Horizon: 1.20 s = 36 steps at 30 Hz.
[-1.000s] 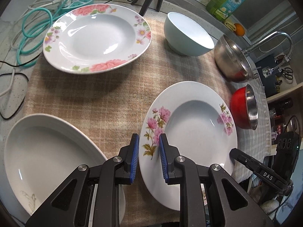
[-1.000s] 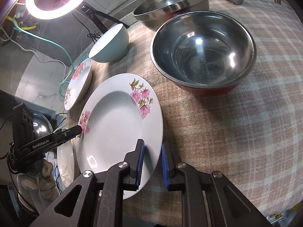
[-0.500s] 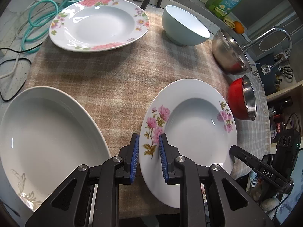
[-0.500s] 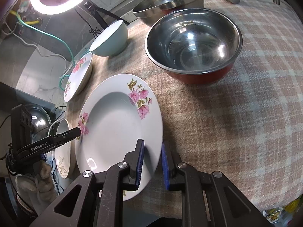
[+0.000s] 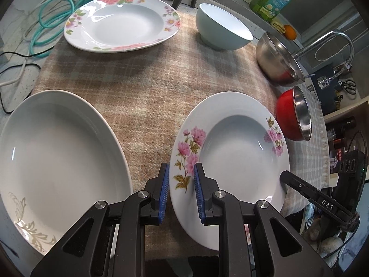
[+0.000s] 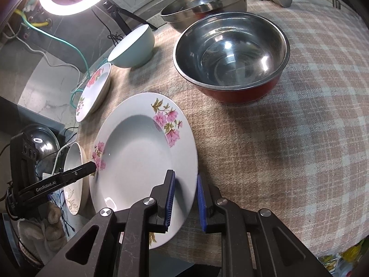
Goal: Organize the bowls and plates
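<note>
On opposite rims, both tongs (image 5: 181, 194) (image 6: 185, 199) pinch the floral plate (image 5: 239, 143).

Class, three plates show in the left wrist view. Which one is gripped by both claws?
The pink-flowered plate at front right, held at opposite rims. The rose-bordered plate and plain white plate lie untouched.

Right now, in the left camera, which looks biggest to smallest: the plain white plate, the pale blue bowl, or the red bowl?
1. plain white plate, though it is nearest the camera
2. pale blue bowl
3. red bowl, seen partly side-on, so second and third are unsure
</note>
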Available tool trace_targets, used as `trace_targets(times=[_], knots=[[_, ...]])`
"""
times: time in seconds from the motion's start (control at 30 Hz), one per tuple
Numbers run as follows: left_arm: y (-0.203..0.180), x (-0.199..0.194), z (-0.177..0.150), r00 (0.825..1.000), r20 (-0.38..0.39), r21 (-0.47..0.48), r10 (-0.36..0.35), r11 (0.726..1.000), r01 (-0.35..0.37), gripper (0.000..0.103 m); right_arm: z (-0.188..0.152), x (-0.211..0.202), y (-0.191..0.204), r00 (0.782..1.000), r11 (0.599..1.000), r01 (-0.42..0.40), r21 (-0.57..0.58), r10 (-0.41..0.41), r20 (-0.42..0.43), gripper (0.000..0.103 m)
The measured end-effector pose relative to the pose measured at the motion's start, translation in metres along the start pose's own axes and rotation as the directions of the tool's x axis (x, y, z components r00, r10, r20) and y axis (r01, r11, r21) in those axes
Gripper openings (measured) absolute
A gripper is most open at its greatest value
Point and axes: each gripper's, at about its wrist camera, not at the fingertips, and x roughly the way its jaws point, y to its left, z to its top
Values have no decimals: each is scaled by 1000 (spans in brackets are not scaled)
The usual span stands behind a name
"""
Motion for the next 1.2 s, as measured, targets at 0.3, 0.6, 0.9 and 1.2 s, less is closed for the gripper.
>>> trace_targets(times=[0.3,0.6,0.9,1.2], knots=[[-3,-2,-4,1000,7,11,15,1000,-15,19,-2,1,5,1000,999,28,-41,-28,14,20],[-3,-26,-12,995,73,1,65,998,-65,19,-6,-20,-7,998,998,45,-47,-43,39,32],[-14,-62,-36,976,198,-73,95,994,-82,19,-5,-55,-22,995,993,59,-103,-49,92,33],[-32,-76,-65,952,271,-161,141,982,-99,19,5,-78,-21,988,976,46,-211,-13,154,39]])
